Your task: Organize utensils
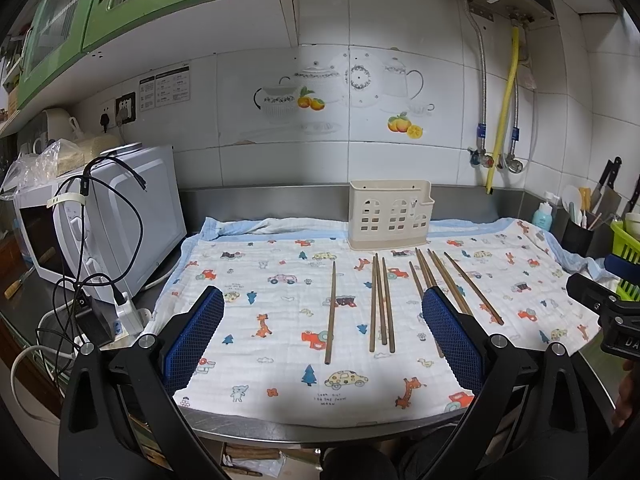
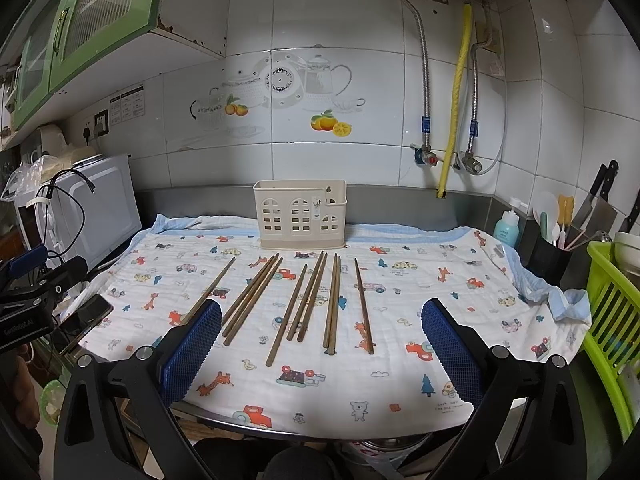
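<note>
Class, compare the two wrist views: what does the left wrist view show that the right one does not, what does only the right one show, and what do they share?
Only the left wrist view: the whole microwave front with its door window, and a white adapter on the counter beside it.

Only the right wrist view: a phone at the cloth's left edge, and the green rack in full.

Both: the cream holder standing at the back of the printed cloth, loose chopsticks lying on the cloth in front of it, the yellow hose, and open jaws holding nothing.
</note>
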`<state>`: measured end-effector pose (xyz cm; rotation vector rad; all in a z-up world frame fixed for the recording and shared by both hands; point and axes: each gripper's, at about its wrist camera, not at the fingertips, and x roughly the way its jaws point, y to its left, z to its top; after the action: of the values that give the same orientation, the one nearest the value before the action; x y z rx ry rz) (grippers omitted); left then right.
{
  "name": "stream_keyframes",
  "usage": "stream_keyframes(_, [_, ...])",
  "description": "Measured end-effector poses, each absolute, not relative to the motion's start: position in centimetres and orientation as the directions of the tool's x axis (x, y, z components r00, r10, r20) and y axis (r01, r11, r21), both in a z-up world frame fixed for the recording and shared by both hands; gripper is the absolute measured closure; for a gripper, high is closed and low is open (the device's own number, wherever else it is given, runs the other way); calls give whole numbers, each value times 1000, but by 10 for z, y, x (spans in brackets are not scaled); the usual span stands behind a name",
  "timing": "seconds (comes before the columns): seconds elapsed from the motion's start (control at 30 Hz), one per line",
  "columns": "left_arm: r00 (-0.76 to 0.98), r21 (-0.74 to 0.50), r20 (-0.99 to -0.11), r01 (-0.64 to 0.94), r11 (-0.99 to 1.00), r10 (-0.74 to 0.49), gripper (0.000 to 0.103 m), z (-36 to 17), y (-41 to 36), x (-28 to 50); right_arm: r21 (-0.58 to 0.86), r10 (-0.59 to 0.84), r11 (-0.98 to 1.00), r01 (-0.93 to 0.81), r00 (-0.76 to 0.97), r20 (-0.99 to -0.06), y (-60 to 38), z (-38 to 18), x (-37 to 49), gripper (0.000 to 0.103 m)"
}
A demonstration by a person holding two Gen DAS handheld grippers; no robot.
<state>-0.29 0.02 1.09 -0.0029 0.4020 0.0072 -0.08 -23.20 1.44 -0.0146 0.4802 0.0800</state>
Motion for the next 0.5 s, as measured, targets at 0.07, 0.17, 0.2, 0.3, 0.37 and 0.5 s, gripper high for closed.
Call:
stream_keyframes(0.07, [920,-1,-391,-10,1000,9,5,11,0,-2,5,73,997,-80,883,-464,-231,15,1,6])
stream_keyframes(0.17, [920,-3,-391,-13,1000,11,5,11,2,-1,4,72,997,-80,883,-465,-232,14,2,6])
stream_keyframes(0.2, [920,-3,-391,-14,1000,11,5,11,3,0,4,72,997,-79,882,-465,-232,14,2,6])
stream_keyframes(0.3, [921,-2,-390,-13,1000,11,5,10,3,0,5,73,997,-80,882,-466,-232,13,3,6])
stream_keyframes(0.37, [921,-5,-390,-12,1000,9,5,10,4,0,5,74,997,-81,881,-467,-232,13,3,6])
stream_keyframes(0.5, [921,-4,-390,-13,1000,10,5,10,4,-1,5,73,997,-79,881,-467,-232,12,3,6])
